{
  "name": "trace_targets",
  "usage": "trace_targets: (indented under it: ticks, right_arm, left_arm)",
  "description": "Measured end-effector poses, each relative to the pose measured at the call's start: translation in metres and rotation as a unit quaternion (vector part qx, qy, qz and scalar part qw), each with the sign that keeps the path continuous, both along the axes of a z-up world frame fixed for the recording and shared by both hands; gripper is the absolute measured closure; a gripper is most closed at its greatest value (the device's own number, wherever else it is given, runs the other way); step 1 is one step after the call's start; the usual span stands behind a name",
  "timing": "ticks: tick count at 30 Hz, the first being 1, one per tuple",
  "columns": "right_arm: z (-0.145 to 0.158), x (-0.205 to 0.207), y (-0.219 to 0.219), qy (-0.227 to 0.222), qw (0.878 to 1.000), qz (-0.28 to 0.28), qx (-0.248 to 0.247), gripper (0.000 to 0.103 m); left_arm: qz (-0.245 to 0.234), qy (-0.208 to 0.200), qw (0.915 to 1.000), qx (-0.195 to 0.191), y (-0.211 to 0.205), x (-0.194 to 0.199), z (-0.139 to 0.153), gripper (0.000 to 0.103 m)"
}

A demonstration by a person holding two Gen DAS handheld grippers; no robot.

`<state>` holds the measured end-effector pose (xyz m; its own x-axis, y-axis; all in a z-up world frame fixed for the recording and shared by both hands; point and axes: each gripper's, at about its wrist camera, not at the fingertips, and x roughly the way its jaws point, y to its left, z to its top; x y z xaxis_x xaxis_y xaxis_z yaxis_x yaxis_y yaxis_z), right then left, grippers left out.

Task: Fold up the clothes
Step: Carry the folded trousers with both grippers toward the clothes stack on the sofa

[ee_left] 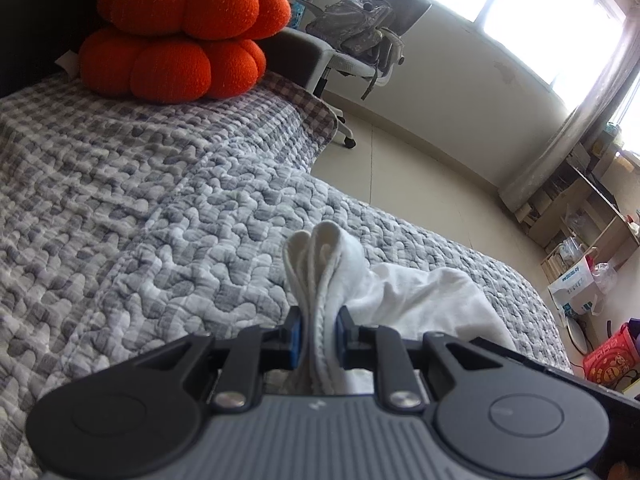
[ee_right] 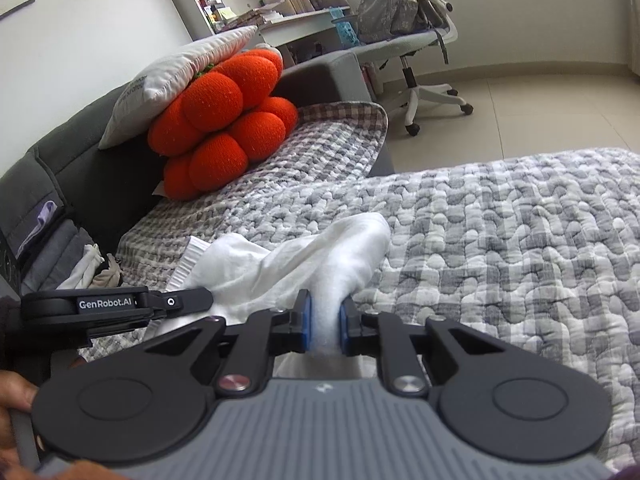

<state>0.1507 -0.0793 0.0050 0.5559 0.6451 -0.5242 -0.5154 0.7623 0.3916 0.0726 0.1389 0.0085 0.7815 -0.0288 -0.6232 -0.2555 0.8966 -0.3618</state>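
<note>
White garment (ee_right: pixel 320 256): on grey quilt (ee_right: pixel 500 232), pinched by left gripper (ee_left: pixel 319 340) and right gripper (ee_right: pixel 325 326); "GenRobot.AI" on left gripper.

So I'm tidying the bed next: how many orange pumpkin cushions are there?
2: one orange cushion lies on the checked quilt, the other is stacked on it, under a white pillow.

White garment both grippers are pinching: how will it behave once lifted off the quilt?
Probably floppy: the white garment sags in soft wrinkles between the left gripper and right gripper. Likely light, since it bunches thin between the fingers. The layered hem may slip apart unless both grips hold.
</note>
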Motion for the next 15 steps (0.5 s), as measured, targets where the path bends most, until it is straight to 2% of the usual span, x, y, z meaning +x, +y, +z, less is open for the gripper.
trace_targets:
  ticks: [7,15]
  right_arm:
    - [0.005,-0.005,0.0,-0.013,1.0,-0.003,-0.001,0.086]
    - [0.01,-0.011,0.004,-0.029,1.0,-0.001,-0.006,0.086]
  left_arm:
    - [-0.004,-0.013,0.9992,0.039,-0.01,-0.002,0.01,0.086]
    - [0.005,-0.015,0.9989,0.044,-0.008,-0.005,0.014,0.086]
